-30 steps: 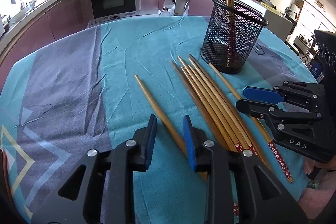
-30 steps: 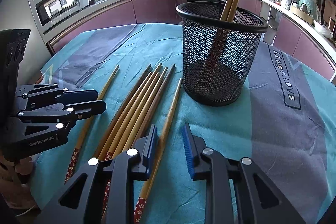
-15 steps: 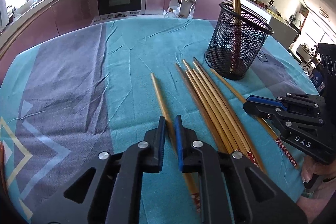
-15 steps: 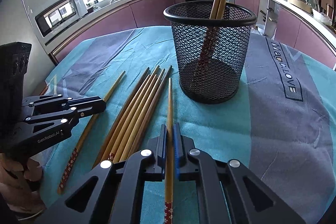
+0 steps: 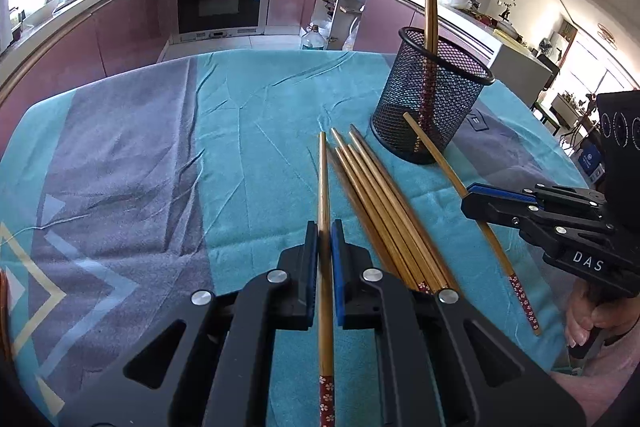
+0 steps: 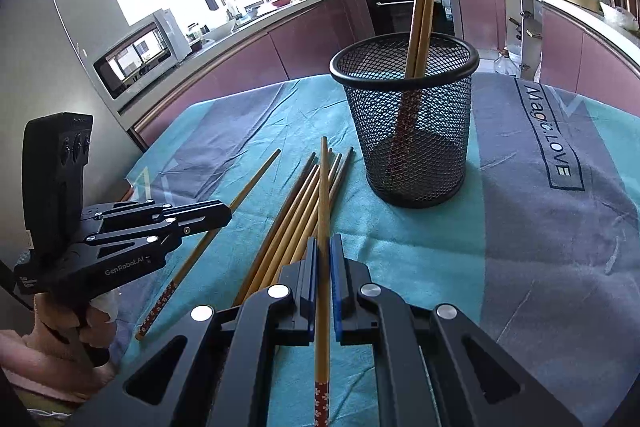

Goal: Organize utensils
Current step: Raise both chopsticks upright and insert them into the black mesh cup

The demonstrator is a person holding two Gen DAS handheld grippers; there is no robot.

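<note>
while each gripper clamps one chopstick, left gripper [image 5: 325, 243], right gripper [image 6: 324, 255], bamboo chopstick [image 5: 324, 195], red floral handle

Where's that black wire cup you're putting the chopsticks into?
The black mesh cup stands upright on the teal tablecloth, just past the tips of the loose chopsticks, ahead of the right gripper, with two chopsticks in it.

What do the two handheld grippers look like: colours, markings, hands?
Both are matte black skeletal frames with triangular cutouts, silver rivets and blue finger pads. The left gripper carries white "GenRobot.AI" lettering and a black box with round lenses behind it. The right gripper is marked "DAS". A bare hand grips the right handle; the left hand appears to hold a white cloth. No cables visible.
</note>
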